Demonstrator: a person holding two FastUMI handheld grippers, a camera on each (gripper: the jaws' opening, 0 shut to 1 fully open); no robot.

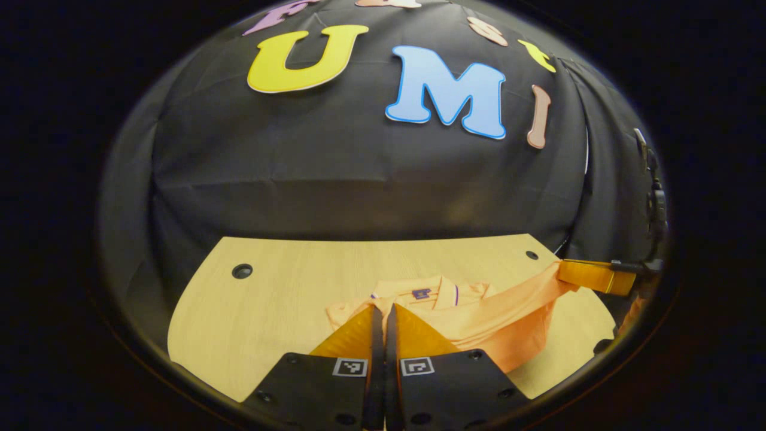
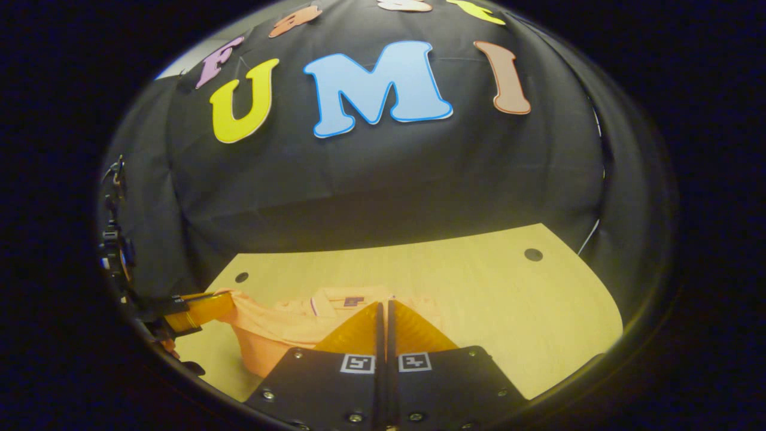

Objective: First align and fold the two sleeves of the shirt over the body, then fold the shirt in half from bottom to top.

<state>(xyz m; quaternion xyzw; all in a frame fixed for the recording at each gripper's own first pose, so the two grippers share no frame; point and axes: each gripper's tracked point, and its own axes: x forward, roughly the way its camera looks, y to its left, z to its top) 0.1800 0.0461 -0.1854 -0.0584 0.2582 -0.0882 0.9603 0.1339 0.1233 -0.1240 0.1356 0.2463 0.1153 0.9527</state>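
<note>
An orange polo shirt [image 1: 479, 317] lies on the wooden table [image 1: 269, 311], its collar [image 1: 440, 292] toward the back wall. In the left gripper view, my left gripper [image 1: 383, 308] is shut just in front of the shirt. The right gripper [image 1: 589, 276] hovers at the right with a stretched edge of the fabric pinched in it. In the right gripper view, my right gripper [image 2: 383, 304] is shut over the shirt [image 2: 281, 326]. The left gripper [image 2: 200, 308] at the left edge grips a raised fold of the cloth. The fabric between the two hangs lifted off the table.
The table [image 2: 508, 317] has round holes [image 1: 242, 270] near its back corners, another hole [image 2: 533, 254] at the far right. Black cloth walls close in behind and on both sides. Bare wood stretches to the shirt's left and right.
</note>
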